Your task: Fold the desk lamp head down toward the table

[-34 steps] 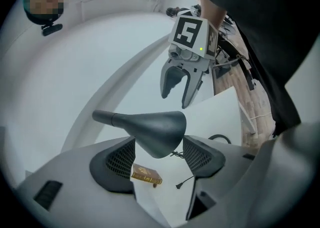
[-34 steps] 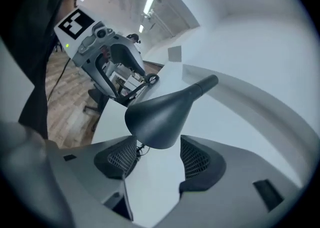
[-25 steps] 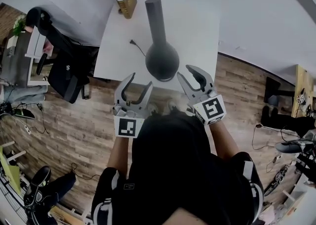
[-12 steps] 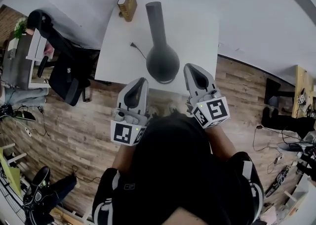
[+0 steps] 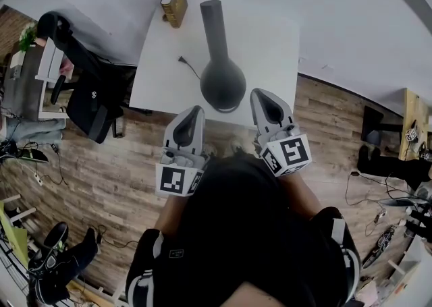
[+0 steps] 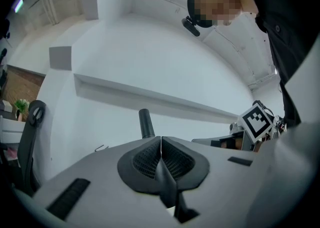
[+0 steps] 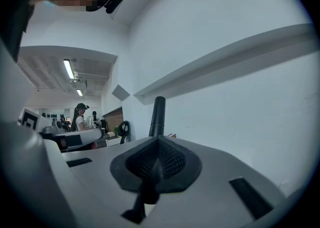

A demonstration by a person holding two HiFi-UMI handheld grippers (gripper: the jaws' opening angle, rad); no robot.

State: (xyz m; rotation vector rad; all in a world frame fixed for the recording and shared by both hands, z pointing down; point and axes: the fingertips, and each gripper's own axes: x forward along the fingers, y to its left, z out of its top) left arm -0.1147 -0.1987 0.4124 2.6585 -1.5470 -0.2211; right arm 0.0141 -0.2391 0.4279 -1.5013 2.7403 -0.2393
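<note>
The left claw [image 5: 194, 111] is pressed together and empty, near the desk lamp [image 5: 221, 83] that stands on the surface [image 5: 270, 36], and the right claw [image 5: 261, 96] is the same. Closed claws can only push, so the lamp might slide or tip instead of folding.

White table [image 5: 270, 49], dark desk lamp [image 5: 221, 83], brown book [image 5: 174, 2], cable [image 5: 188, 65]

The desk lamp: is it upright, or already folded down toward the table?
Upright, not folded. In both gripper views the lamp rises as a straight dark post.
</note>
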